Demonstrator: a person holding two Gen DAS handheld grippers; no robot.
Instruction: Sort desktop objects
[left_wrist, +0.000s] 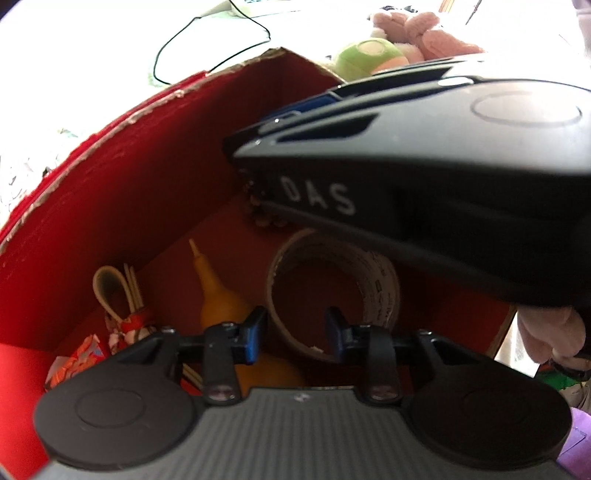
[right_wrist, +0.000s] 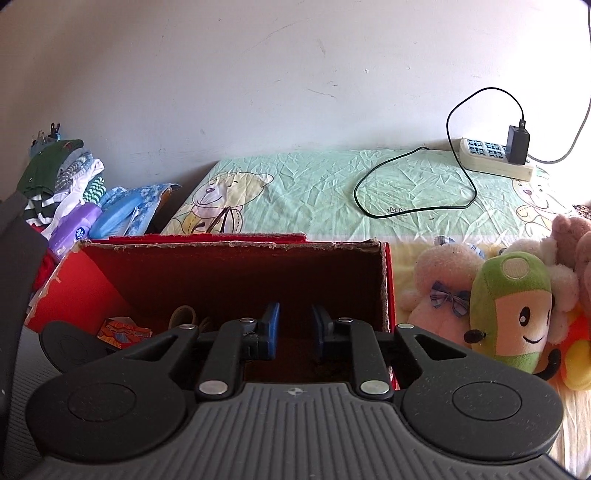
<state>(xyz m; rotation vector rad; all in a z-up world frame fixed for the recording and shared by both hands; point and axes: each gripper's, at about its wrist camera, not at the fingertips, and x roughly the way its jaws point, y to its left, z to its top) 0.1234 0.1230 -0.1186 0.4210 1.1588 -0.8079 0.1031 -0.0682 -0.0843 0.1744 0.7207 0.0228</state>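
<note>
A red cardboard box (left_wrist: 122, 177) lies open under both grippers. On its floor I see a roll of tape (left_wrist: 373, 280), a yellow squeeze bottle (left_wrist: 218, 299), a looped cream band with sticks (left_wrist: 118, 288) and patterned paper packets (left_wrist: 85, 354). My left gripper (left_wrist: 295, 332) hangs open over the tape roll, nothing between its blue pads. The right gripper's black body (left_wrist: 424, 177) crosses above the box. In the right wrist view my right gripper (right_wrist: 293, 326) is open and empty over the red box (right_wrist: 236, 273).
Plush toys (right_wrist: 513, 310) lie right of the box, a green-headed one in front. A power strip (right_wrist: 495, 155) with a black charger and looped cable (right_wrist: 413, 184) sits on the green sheet behind. Folded clothes and packets (right_wrist: 74, 199) pile at the left by the wall.
</note>
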